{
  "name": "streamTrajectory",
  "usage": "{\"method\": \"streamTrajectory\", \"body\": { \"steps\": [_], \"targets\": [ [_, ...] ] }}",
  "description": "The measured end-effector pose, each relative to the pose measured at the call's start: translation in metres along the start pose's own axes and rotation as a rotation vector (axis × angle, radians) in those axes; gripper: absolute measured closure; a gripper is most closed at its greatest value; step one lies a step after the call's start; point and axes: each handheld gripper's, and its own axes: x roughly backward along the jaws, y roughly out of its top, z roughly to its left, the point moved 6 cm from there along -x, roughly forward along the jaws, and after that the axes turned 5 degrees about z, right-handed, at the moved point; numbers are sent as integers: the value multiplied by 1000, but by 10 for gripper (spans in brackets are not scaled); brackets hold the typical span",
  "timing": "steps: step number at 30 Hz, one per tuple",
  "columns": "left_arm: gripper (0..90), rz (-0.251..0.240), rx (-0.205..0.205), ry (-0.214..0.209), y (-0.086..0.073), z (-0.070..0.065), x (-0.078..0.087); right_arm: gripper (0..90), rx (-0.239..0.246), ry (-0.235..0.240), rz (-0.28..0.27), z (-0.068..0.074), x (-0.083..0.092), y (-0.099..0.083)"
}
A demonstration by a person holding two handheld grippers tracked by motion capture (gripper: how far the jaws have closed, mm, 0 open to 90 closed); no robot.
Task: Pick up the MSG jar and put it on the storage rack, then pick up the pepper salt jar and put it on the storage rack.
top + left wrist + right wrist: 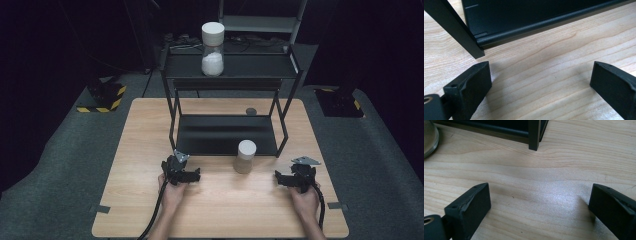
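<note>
Black jaws of the left tool [192, 175] stood wide apart over bare wood, holding nothing, just short of the black rack's [226, 136] front lip and near leg. Likewise the right tool [285, 178] gaped empty, with open tabletop [225, 205] between its jaws and the rack's other front leg. Between both tools, near the rack's front edge, stood a capped jar [245, 156], apart from each. Clear wood stretched toward the person's side. A second jar [213, 49] with white contents sat on the rack's top shelf. Grey carpet [60, 165] surrounded the tabletop in a dark room. No writing was legible.
</note>
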Motion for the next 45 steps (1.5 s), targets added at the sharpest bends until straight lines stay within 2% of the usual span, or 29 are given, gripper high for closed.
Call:
{"method": "streamTrajectory", "body": {
  "steps": [40, 45],
  "targets": [
    [35, 0, -1, 4, 0, -1, 0, 34, 0, -1, 4, 1, 0, 1],
    [35, 0, -2, 4, 0, 0, 0, 33, 34, 21, -6, 8, 1, 1]
  ]
}}
